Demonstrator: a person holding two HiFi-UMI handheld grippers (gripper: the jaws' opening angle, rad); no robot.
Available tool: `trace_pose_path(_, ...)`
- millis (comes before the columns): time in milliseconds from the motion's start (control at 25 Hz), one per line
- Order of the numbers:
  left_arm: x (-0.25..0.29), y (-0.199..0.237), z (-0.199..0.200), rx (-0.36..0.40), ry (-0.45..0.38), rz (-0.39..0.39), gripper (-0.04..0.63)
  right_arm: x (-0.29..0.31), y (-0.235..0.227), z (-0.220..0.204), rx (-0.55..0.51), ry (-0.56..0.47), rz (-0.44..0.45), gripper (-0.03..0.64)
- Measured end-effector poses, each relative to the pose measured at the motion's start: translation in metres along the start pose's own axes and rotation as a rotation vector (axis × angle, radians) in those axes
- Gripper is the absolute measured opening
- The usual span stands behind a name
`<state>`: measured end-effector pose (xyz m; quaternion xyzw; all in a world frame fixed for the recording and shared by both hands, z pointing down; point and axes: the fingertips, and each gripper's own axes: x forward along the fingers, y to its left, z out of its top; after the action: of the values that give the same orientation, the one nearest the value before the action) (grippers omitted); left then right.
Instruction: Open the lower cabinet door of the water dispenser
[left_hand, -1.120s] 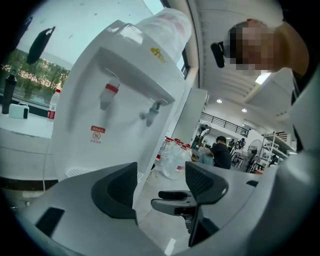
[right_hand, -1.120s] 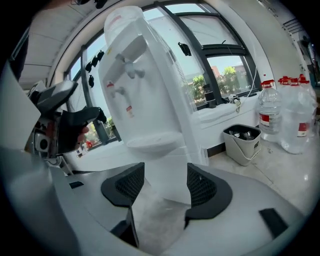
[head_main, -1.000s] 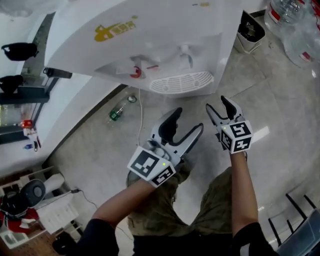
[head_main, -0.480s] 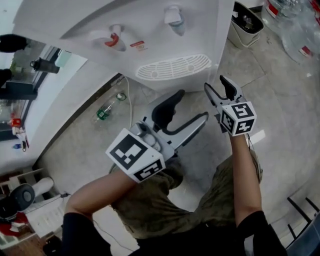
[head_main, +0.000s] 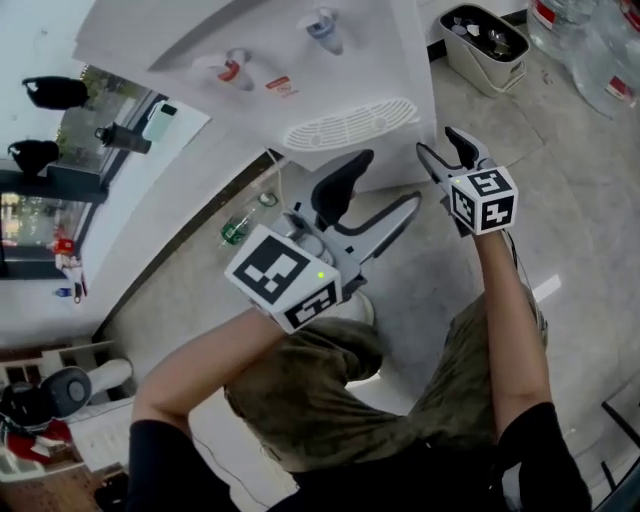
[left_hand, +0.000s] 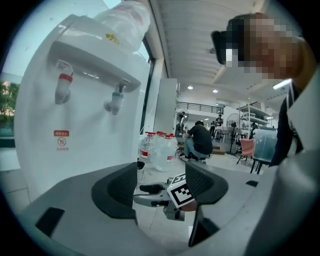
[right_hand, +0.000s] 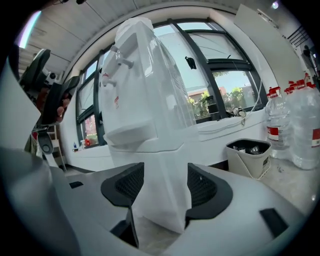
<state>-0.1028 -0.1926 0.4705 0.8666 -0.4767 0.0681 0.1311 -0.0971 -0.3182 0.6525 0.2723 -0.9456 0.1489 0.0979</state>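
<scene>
The white water dispenser fills the top of the head view, with a red tap, a blue tap and a drip grille. Its lower cabinet stands below the grille; no gap shows at its door. My right gripper is open, just off the cabinet's right corner. In the right gripper view that corner sits between the open jaws of the right gripper, with no contact visible. My left gripper is open and empty in front of the cabinet, below the grille.
A white bin and large water bottles stand right of the dispenser. A green bottle and a cable lie on the floor at its left. My knees are below the grippers. Seated people are far behind.
Both grippers have come up closer to the dispenser. The right one now sits at the cabinet's right corner, and the left one has risen under the grille. Both stay open.
</scene>
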Motion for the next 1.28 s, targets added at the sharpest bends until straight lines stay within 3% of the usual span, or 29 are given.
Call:
trace_pose_path(120, -0.002, 0.018, -0.003, -0.057, 0.005, 0.044, 0.279, 0.007, 0.001, 0.0, -0.014, 0.028, 0.054, 0.238)
trace_pose_path(360, -0.005, 0.045, -0.016, 0.044, 0.029, 0.097, 0.279, 0.013, -0.006, -0.01, -0.016, 0.056, 0.061, 0.241)
trace_pose_path(640, -0.013, 0.047, -0.041, -0.112, 0.007, 0.132, 0.279, 0.017, -0.007, -0.029, -0.139, 0.063, 0.089, 0.241)
trace_pose_path(760, -0.016, 0.046, -0.039, -0.102, -0.007, 0.155, 0.279, 0.021, -0.015, -0.028, -0.12, 0.037, 0.091, 0.241)
trace_pose_path(880, -0.012, 0.03, -0.055, -0.057, 0.037, 0.129, 0.279, 0.021, -0.014, -0.016, -0.08, -0.047, 0.093, 0.241)
trace_pose_path(1040, -0.003, 0.003, -0.072, -0.027, 0.102, 0.036, 0.279, 0.024, -0.001, -0.012, -0.203, -0.052, 0.112, 0.241)
trace_pose_path(1120, -0.003, 0.005, -0.075, -0.049, 0.106, 0.022, 0.279, 0.027, -0.003, -0.018, -0.226, -0.029, 0.106, 0.241)
trace_pose_path(1280, -0.01, 0.025, -0.085, -0.103, 0.124, 0.06, 0.279, 0.037, -0.008, -0.024, -0.137, -0.019, 0.122, 0.241)
